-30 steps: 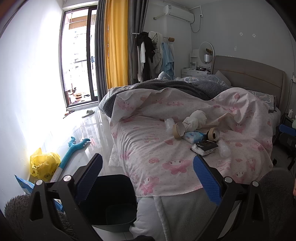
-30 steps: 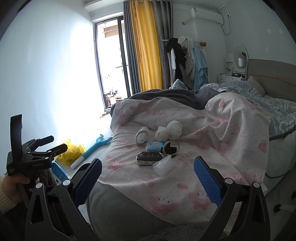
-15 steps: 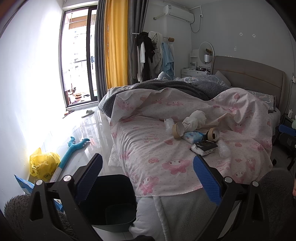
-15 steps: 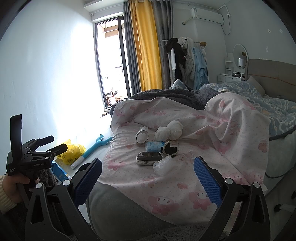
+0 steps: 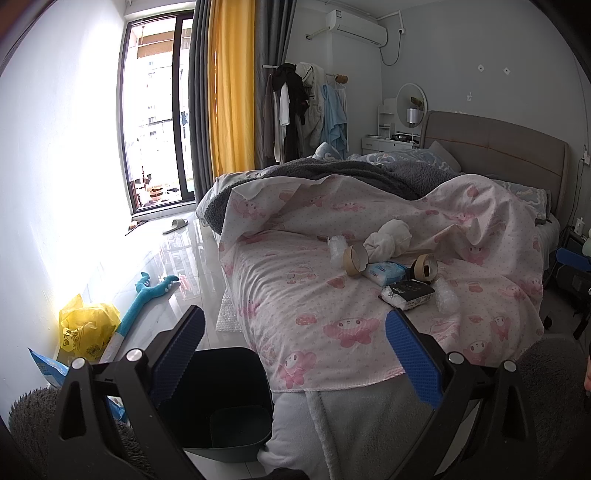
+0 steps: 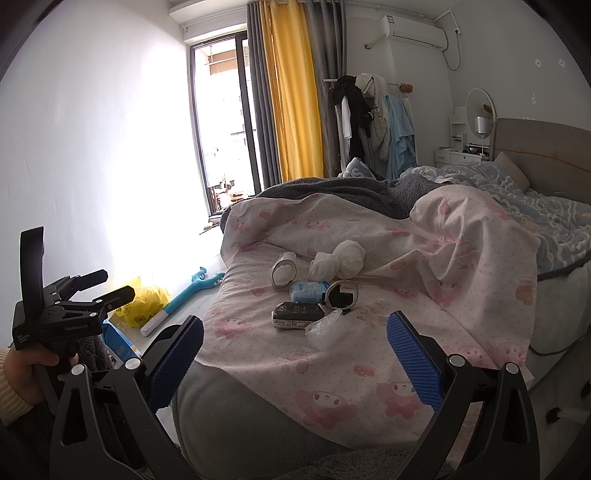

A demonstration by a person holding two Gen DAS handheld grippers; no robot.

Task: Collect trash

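I'm holding both grippers — left gripper (image 5: pixel 293 350), right gripper (image 6: pixel 295 352) — fingers wide, empty, facing trash pile (image 6: pixel 317 295) on bed (image 6: pixel 369 369) (dark bin (image 5: pixel 221 398) waiting below left).

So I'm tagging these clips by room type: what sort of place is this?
A lived-in bedroom, most likely: a bed with a pink printed cover and padded headboard, a clothes rack by the window, and a mirrored vanity.

Daylight floods through the glass door (image 5: pixel 159 122) at ten o'clock onto a glossy white floor (image 5: pixel 166 258), with yellow curtain (image 5: pixel 232 92) at twelve, padded headboard (image 5: pixel 498 155) at two, and air conditioner (image 5: pixel 356 29) high on the wall
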